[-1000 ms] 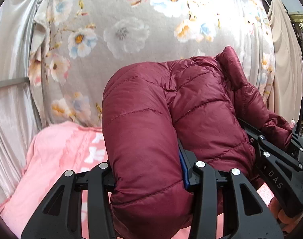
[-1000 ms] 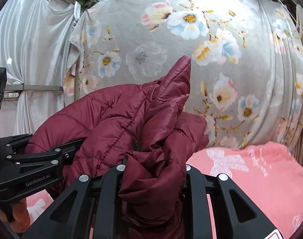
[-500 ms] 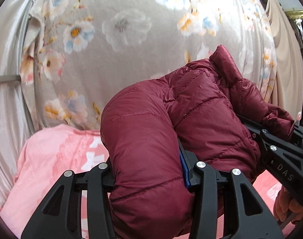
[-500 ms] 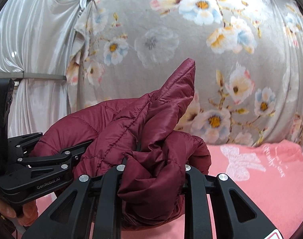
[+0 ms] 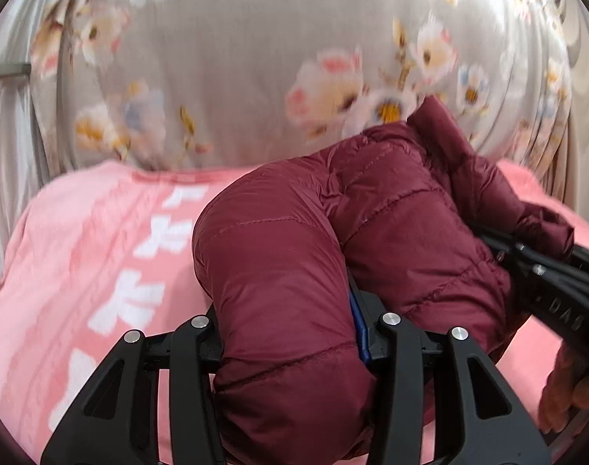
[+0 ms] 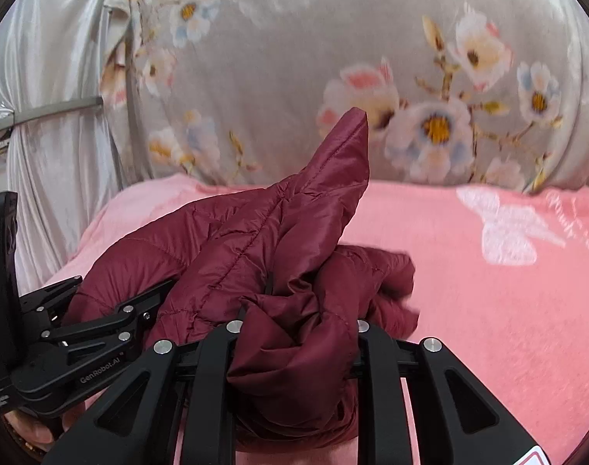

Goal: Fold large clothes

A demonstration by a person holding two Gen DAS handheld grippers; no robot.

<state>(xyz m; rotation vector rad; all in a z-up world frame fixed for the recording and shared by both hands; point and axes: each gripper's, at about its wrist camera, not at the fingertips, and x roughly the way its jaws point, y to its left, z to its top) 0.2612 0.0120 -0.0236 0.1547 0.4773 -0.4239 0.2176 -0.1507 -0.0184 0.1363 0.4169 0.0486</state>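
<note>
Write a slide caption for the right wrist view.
Right gripper clamps bunched maroon puffer jacket above pink blanket.

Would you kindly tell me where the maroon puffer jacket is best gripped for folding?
On the maroon puffer jacket, grip a flat quilted edge from the side, as the left gripper and right gripper do now; its puffy bulk slips otherwise.

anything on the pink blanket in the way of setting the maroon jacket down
Nothing visible: the pink blanket ahead of the maroon jacket is bare. Left gripper and right gripper both clamp it.
</note>
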